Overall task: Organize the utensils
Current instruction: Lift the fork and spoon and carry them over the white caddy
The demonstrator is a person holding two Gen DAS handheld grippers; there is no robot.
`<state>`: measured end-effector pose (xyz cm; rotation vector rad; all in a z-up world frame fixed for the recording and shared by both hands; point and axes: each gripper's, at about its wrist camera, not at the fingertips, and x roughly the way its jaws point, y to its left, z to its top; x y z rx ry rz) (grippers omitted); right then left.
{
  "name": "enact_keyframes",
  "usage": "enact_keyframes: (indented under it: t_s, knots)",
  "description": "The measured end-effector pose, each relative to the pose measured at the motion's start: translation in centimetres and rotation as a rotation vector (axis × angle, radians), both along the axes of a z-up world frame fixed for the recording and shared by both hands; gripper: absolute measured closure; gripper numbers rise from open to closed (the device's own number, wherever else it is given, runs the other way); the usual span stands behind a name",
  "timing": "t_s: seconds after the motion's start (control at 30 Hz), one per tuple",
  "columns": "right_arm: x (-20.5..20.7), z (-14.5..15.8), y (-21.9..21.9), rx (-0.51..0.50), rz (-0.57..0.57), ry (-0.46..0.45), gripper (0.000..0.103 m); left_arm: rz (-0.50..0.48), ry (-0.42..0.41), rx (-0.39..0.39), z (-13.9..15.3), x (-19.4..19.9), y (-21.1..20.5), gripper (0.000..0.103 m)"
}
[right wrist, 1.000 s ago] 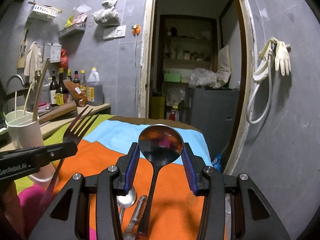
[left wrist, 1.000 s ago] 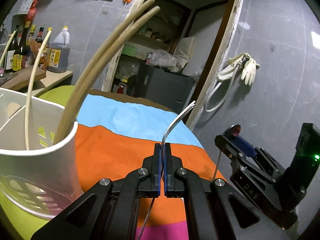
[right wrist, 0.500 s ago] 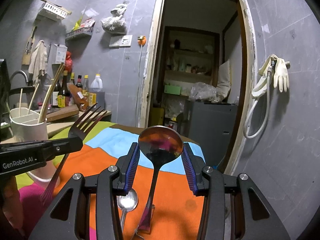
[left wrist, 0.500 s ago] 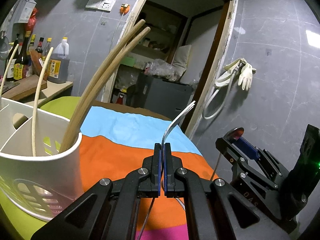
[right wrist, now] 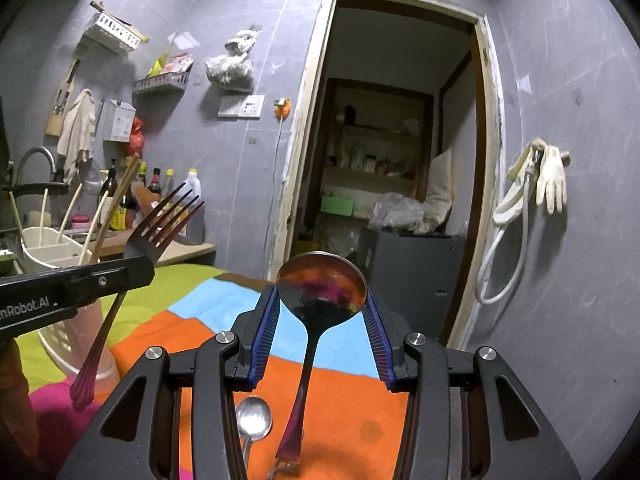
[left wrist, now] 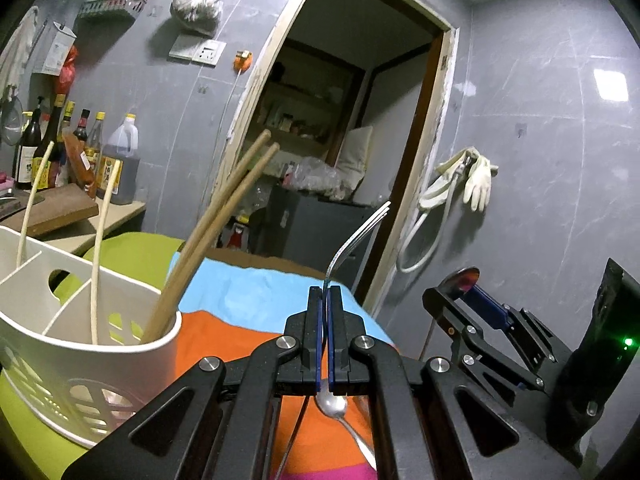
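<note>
Left gripper (left wrist: 324, 334): fingers pressed together on the neck of a fork (left wrist: 358, 234), seen edge-on, tines rising up and to the right beyond the fingertips, handle hanging below them. In the right wrist view the same fork (right wrist: 162, 224) shows four tines and stands tilted, clear of the cloth.

Right gripper (right wrist: 320, 322): blue-padded fingers clamped on either side of the bowl of a large spoon (right wrist: 321, 286), bowl upright between the pads, handle running down between the fingers toward the striped cloth (right wrist: 348, 404).

One small spoon (right wrist: 253, 424) lies on the cloth below the right fingers.

White holder (left wrist: 80, 344), left of the left fingers: two brown chopsticks (left wrist: 216, 232) lean in one compartment; two pale sticks (left wrist: 102, 248) stand in others.
</note>
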<state>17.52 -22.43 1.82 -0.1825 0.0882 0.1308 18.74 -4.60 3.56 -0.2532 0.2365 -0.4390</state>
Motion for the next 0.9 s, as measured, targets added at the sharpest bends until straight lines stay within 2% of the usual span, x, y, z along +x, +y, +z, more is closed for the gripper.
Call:
enact_keyframes:
  t_s: [0.2, 0.5, 0.77, 0.9]
  knots:
    - [-1.1, 1.7, 0.6, -0.009, 0.011, -0.044, 0.062, -0.004, -0.039, -0.030, 1.3, -0.7, 0.7, 0.103]
    - [-3.0, 5.7, 2.1, 0.005, 0.050, -0.107, 0.062, 0.009, -0.114, -0.109, 5.0, -2.4, 3.7, 0.103]
    - [-3.4, 8.5, 4.8, 0.061, 0.152, -0.128, 0.062, 0.119, -0.192, -0.089, 8.1, -4.0, 8.8, 0.103]
    - [-3.4, 9.7, 6.7, 0.095, 0.212, -0.143, 0.062, 0.195, -0.203, -0.111, 9.1, -3.7, 12.6, 0.103]
